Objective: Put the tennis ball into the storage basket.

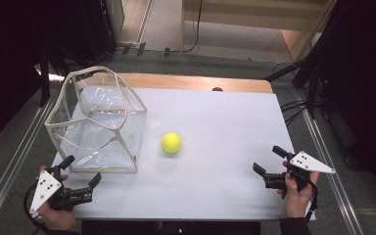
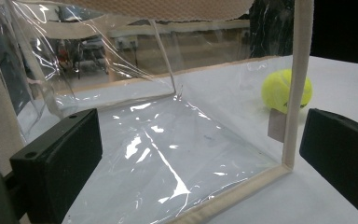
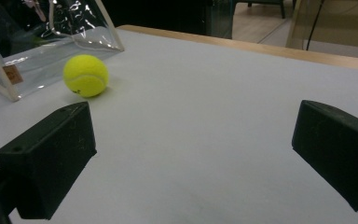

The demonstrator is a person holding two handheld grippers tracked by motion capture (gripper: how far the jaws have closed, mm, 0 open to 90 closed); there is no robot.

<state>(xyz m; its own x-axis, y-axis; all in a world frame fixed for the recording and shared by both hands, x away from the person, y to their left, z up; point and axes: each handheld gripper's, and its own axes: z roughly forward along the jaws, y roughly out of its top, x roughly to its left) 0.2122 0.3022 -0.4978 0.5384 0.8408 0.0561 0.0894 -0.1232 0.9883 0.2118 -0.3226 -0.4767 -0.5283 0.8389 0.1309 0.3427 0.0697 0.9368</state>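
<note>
Yellow fuzzy tennis ball (image 1: 171, 142) sits unbagged at 3 o'clock of clear beige-trimmed plastic bag (image 1: 98, 122); left gripper (image 1: 81, 175) and right gripper (image 1: 267, 160) gape empty.

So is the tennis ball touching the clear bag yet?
Apart. The high view shows a strip of white table between the tennis ball and the clear bag; the right gripper view shows that gap too.

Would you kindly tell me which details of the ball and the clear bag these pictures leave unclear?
- Ball, left gripper view: partly covered by the bag's cream edge strip.
- Small tag on the bag, right gripper view: too small to read.
- Bag's far side, high view: crumpled, glare hides its shape.
</note>
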